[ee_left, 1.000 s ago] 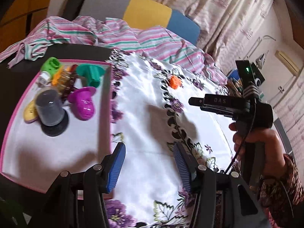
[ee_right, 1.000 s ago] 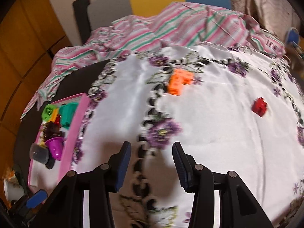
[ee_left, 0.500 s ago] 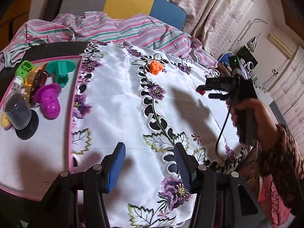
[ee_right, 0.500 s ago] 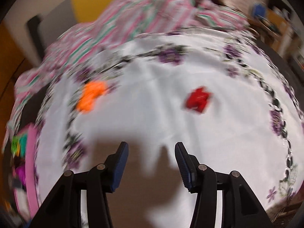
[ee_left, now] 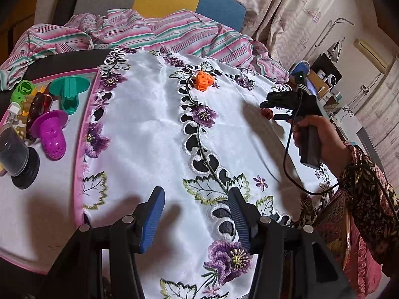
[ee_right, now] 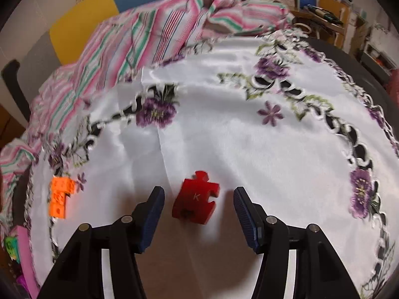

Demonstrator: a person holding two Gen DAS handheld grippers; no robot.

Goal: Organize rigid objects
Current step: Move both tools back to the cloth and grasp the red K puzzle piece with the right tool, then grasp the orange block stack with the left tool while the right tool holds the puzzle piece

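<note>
A red puzzle-shaped block (ee_right: 195,200) marked K lies on the white flowered tablecloth (ee_right: 249,149). My right gripper (ee_right: 198,199) hangs over it, jaws opening, with the block between the pads but untouched. In the left wrist view the right gripper (ee_left: 268,111) is held by a hand at the right, over the red block (ee_left: 266,112). An orange block (ee_left: 204,81) (ee_right: 59,195) lies farther off on the cloth. My left gripper (ee_left: 195,205) stands open and empty over the cloth's near part.
A pink-rimmed tray (ee_left: 82,134) at the left holds a purple cup (ee_left: 51,134), a teal holder (ee_left: 69,91), a green piece (ee_left: 22,91), a grey cup on a black base (ee_left: 17,155) and other small items. Striped fabric (ee_left: 149,32) lies bunched at the table's far side.
My right gripper swept right across the cloth from near the orange block to the red block and opened wider. The left gripper drifted slightly; the tray sits farther left in its view.
</note>
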